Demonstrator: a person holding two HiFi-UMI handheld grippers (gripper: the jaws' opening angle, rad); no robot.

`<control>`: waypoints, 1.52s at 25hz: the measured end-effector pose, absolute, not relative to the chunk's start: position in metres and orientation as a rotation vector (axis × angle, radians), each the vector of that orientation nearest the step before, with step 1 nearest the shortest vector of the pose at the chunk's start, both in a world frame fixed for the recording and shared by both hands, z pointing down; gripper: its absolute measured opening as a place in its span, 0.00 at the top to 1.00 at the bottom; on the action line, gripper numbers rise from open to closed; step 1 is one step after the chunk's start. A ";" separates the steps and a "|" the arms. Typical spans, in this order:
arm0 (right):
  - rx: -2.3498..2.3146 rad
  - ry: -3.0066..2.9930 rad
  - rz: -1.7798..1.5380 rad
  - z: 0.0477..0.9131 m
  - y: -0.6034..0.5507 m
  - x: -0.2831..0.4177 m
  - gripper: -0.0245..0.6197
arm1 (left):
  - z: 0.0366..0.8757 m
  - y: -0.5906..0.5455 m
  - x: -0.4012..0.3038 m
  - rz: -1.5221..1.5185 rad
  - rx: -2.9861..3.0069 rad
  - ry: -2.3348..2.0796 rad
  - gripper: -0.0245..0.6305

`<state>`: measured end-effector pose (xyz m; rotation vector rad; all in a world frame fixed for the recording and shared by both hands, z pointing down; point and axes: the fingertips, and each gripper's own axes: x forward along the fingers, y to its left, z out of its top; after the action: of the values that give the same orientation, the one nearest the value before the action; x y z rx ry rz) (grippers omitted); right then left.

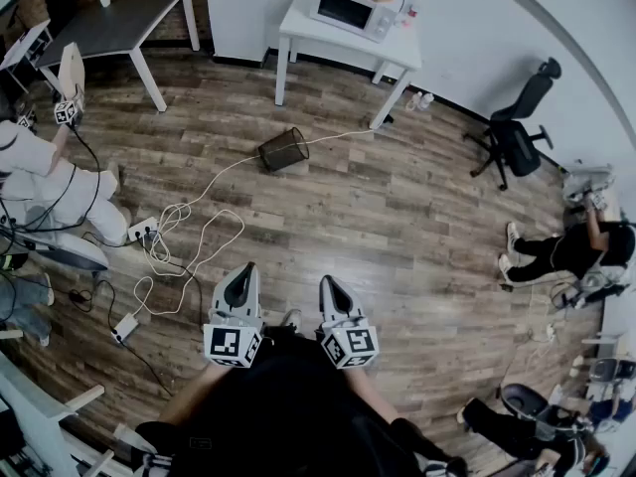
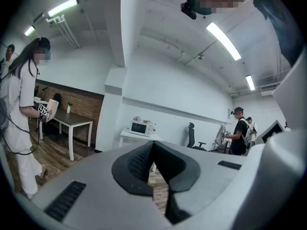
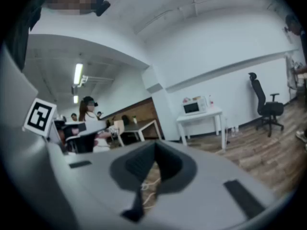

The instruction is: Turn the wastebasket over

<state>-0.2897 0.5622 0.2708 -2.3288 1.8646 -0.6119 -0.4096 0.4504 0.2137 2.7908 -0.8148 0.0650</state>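
Note:
The wastebasket [image 1: 283, 150] is a black mesh bin lying on its side on the wood floor, its mouth facing right, a good way ahead of me. My left gripper [image 1: 241, 286] and right gripper [image 1: 334, 293] are held side by side close to my body, pointing toward it. Both are shut with nothing between the jaws. In the left gripper view the left gripper [image 2: 153, 145] has its tips meeting, and the bin is hidden behind it. The right gripper view shows the right gripper [image 3: 155, 146] the same way, with only floor and cable in the slit below its tips.
A white cable [image 1: 194, 229] snakes across the floor from the bin to a power strip [image 1: 142, 232] at the left. A white table [image 1: 298, 30] with a microwave [image 1: 348, 10] stands behind the bin. A dark table [image 1: 119, 23], an office chair [image 1: 515, 132] and people [image 1: 45, 182] ring the room.

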 end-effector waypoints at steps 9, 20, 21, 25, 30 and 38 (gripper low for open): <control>-2.312 1.880 -0.610 0.271 0.564 -0.288 0.91 | 0.220 0.454 -0.404 0.082 2.806 -0.812 0.91; -2.234 1.894 -0.603 0.270 0.586 -0.276 0.91 | 0.219 0.479 -0.389 0.097 2.815 -0.847 0.91; -2.226 1.897 -0.607 0.272 0.589 -0.275 0.91 | 0.220 0.483 -0.387 0.097 2.820 -0.850 0.91; -2.203 1.907 -0.611 0.277 0.592 -0.263 0.91 | 0.223 0.490 -0.382 0.113 2.810 -0.868 0.91; -2.201 1.895 -0.638 0.284 0.588 -0.243 0.91 | 0.226 0.487 -0.371 0.151 2.809 -0.894 0.91; -2.219 1.903 -0.654 0.298 0.546 -0.208 0.91 | 0.244 0.444 -0.334 0.155 2.802 -0.893 0.91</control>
<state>-0.2077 0.5457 0.2977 -2.2193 1.9034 -0.6543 -0.3343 0.4437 0.2438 2.8022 -0.8932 0.1547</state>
